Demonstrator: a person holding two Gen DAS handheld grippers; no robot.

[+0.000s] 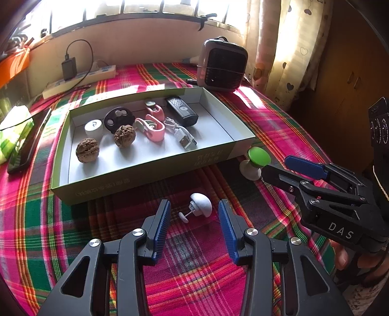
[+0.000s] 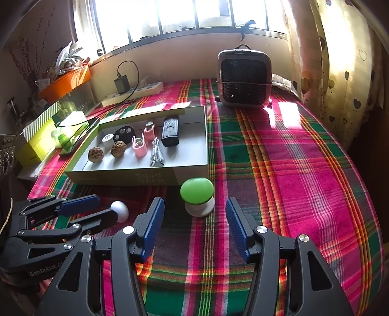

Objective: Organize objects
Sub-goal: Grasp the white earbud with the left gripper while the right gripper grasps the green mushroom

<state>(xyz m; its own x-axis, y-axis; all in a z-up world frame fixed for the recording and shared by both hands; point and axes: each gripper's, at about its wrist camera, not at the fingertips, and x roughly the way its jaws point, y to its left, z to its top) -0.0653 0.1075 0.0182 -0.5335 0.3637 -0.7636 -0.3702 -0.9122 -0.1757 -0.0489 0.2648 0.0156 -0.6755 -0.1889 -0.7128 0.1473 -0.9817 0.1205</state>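
Both claws are spread wide. Left claw (image 1: 194,214) faces the small white mushroom (image 1: 201,204); right claw (image 2: 194,218) faces the green mushroom (image 2: 197,195) at 12 o'clock. They look light, hard, slippery; pinch the round caps.

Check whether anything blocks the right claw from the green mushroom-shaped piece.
Nothing visible does. The right claw is open, and the green mushroom-shaped piece stands on bare plaid cloth just ahead of its fingers. The box lies beyond it, and the left claw is off to the side.

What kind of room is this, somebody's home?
Probably a home, perhaps a bedroom: heart-patterned curtains by a sunlit window, a plaid cloth, and a plugged-in power strip with a charger.
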